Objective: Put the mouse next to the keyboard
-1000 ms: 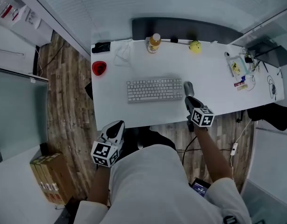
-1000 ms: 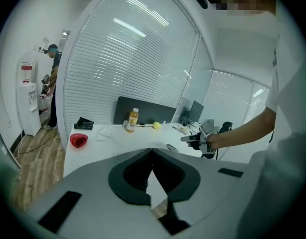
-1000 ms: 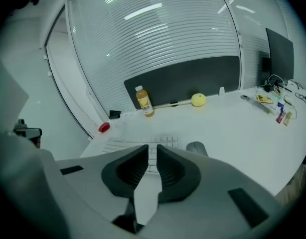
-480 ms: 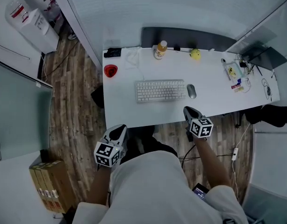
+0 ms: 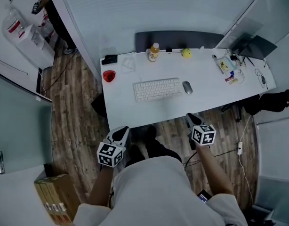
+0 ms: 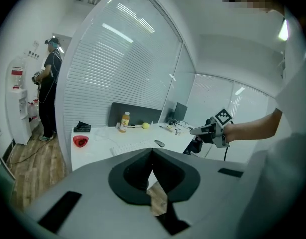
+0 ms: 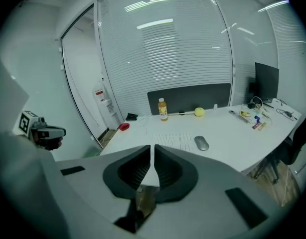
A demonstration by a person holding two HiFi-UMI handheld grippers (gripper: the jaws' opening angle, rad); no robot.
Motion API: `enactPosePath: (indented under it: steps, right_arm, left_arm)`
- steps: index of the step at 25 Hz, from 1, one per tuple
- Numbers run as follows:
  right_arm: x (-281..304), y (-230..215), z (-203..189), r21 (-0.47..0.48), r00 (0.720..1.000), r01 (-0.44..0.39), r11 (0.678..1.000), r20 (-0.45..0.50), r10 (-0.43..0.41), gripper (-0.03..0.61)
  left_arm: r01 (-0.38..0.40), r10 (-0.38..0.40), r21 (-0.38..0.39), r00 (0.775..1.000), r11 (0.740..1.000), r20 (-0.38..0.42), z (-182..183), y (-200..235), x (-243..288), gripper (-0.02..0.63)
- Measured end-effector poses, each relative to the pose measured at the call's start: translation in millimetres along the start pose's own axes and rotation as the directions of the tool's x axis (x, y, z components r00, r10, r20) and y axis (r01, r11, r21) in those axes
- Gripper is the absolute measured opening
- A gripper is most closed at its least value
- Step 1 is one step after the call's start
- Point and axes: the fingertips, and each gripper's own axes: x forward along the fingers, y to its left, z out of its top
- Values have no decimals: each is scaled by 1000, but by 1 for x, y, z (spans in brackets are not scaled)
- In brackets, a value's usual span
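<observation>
Mouse [image 5: 187, 87] lying on desk [image 5: 135, 114] just right of keyboard [image 5: 157, 89], no longer under my right gripper [image 5: 192, 120], now pulling back, jaws closed on nothing. Left gripper [image 5: 120, 133] hanging closed, empty. Placement looking finished.

Bright ceiling strips, fisheye edges.

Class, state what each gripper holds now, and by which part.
Nothing is held: left gripper and right gripper are both shut, empty. The mouse lies on the desk beside the keyboard.
</observation>
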Motion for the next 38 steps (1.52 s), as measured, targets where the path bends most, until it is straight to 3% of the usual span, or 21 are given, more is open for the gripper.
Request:
enactPosePath:
  steps: [10,32,38]
  right_arm:
    - [-52,-12,-4,26,996,41,999,83,-43,46]
    - [-74,-38,31,-66,971,-109,992,209,120,44]
    - [-72,-39,32,-55,969,-121,991,212,131,44]
  left_arm:
    - [39,-39,4,999,999,5,-3,-31,1,17]
    - [-56,57,-15,996,998,71,24,-71,26,18]
    - [-60,61,-14,996,998,70,25,-74,27,18]
